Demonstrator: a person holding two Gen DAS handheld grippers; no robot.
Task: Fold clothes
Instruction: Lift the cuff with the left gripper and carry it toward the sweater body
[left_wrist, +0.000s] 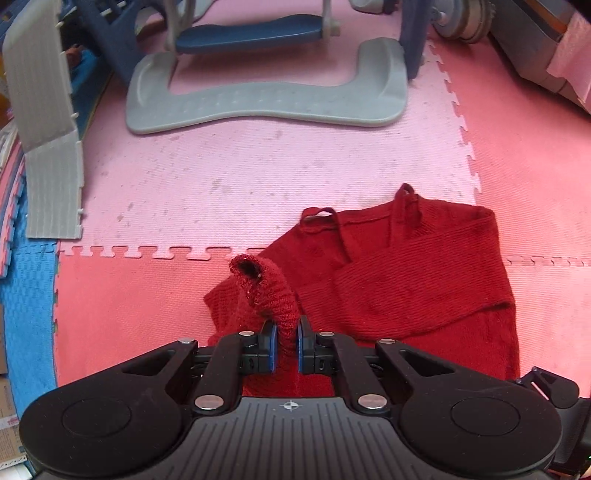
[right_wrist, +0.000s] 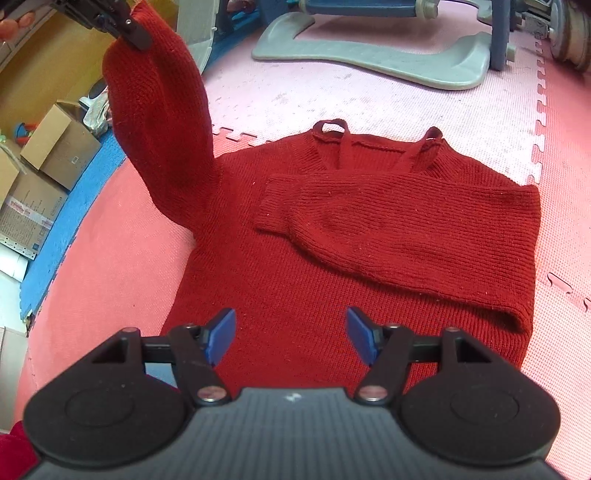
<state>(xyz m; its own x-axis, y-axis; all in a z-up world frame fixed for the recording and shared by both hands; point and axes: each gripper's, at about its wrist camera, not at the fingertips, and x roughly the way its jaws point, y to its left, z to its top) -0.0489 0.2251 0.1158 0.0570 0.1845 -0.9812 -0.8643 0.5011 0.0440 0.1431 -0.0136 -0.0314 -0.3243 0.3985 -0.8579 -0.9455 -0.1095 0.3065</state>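
A red knit sweater (right_wrist: 295, 258) lies flat on the pink and red foam mats, neckline with two thin straps at the far end. Its right sleeve (right_wrist: 388, 218) is folded across the chest. My left gripper (left_wrist: 285, 341) is shut on the left sleeve (left_wrist: 271, 291), whose cuff stands up past the blue pads. In the right wrist view that left sleeve (right_wrist: 159, 122) hangs lifted above the mat at the upper left, held by the left gripper (right_wrist: 129, 31). My right gripper (right_wrist: 291, 334) is open over the sweater's lower body, nothing between its blue pads.
A grey and blue plastic frame (left_wrist: 266, 103) stands on the mat beyond the sweater. A ribbed grey panel (left_wrist: 48, 147) leans at the left. Cardboard boxes (right_wrist: 55, 155) and a blue mat (right_wrist: 74, 206) lie off the left edge. A grey appliance (left_wrist: 546, 55) sits far right.
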